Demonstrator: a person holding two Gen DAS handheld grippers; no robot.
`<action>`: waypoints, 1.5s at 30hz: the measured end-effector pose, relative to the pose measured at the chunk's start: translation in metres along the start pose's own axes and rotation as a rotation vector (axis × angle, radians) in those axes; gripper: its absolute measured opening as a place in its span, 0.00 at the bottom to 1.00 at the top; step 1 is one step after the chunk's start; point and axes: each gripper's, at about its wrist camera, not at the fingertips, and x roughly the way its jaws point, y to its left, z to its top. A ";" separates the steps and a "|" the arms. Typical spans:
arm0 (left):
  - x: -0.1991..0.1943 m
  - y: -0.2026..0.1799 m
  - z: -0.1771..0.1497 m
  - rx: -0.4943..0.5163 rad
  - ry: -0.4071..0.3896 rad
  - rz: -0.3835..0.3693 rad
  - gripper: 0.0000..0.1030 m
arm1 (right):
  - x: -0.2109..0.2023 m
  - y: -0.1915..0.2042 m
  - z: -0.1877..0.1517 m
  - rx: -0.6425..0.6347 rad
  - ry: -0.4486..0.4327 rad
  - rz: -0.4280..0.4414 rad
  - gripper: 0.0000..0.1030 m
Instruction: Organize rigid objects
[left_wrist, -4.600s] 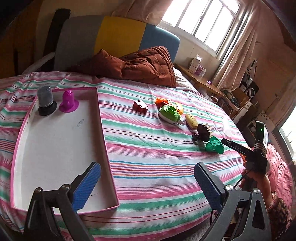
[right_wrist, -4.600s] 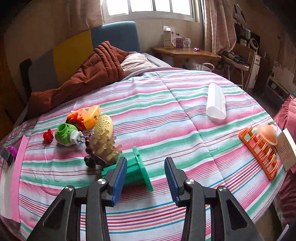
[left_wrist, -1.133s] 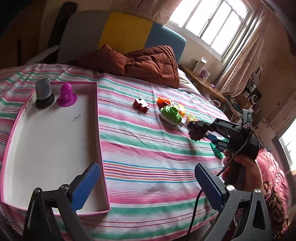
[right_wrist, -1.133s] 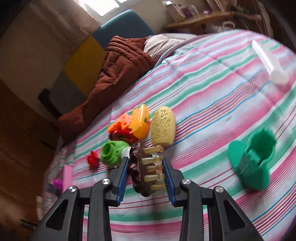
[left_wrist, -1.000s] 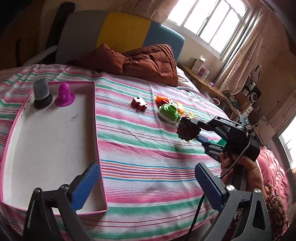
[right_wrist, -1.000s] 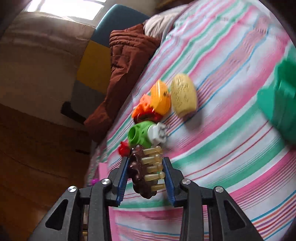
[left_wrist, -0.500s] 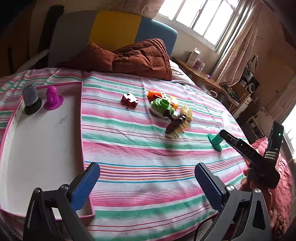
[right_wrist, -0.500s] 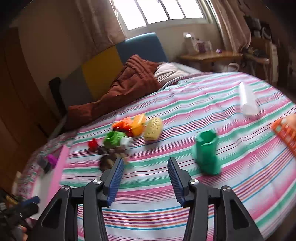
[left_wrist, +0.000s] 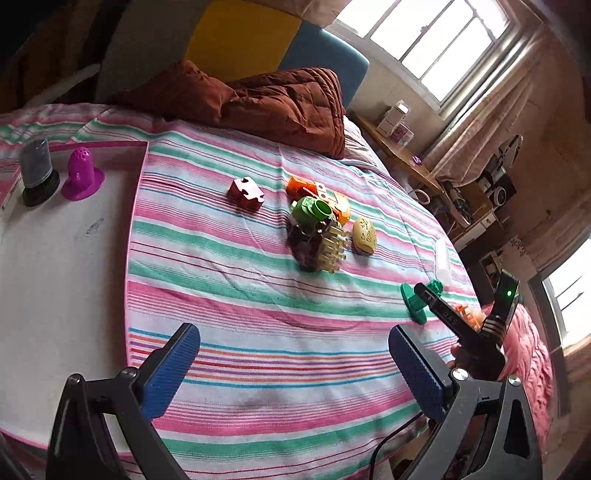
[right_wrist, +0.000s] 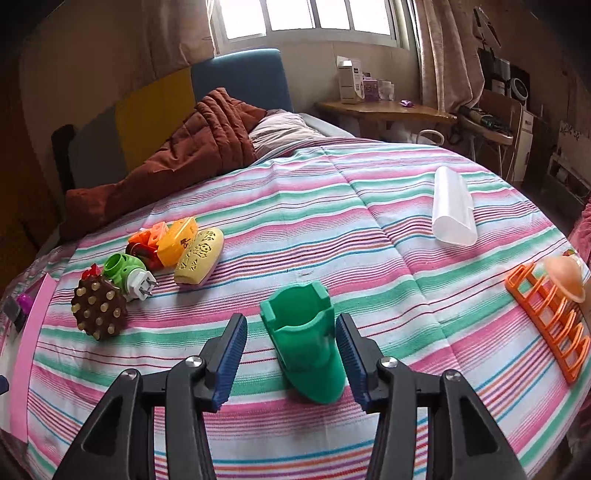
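Note:
My right gripper is open, its jaws on either side of a green plastic holder lying on the striped bedspread; the holder also shows in the left wrist view. A brown spiky brush lies to the left, beside a green plug-in device, a yellow oval and orange pieces. A red puzzle block lies farther left. My left gripper is open and empty above the bedspread, beside the pink-rimmed white tray.
The tray holds a grey-black stamp and a purple piece at its far end. A white case and an orange rack lie at the right. A brown quilt lies at the headboard.
My right gripper carried the brown brush leftward, let it go beside the green plug-in device, and has drawn back with its jaws open around the green holder. The left gripper has drifted slightly.

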 end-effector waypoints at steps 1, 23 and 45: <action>0.002 0.001 0.005 -0.017 0.002 -0.003 1.00 | 0.005 0.001 0.000 0.005 0.004 0.016 0.37; 0.142 -0.068 0.060 0.310 0.045 0.155 0.83 | 0.013 -0.005 -0.012 0.068 -0.058 0.094 0.34; 0.090 -0.039 0.032 0.259 0.023 0.069 0.53 | 0.016 -0.004 -0.014 0.067 -0.053 0.085 0.34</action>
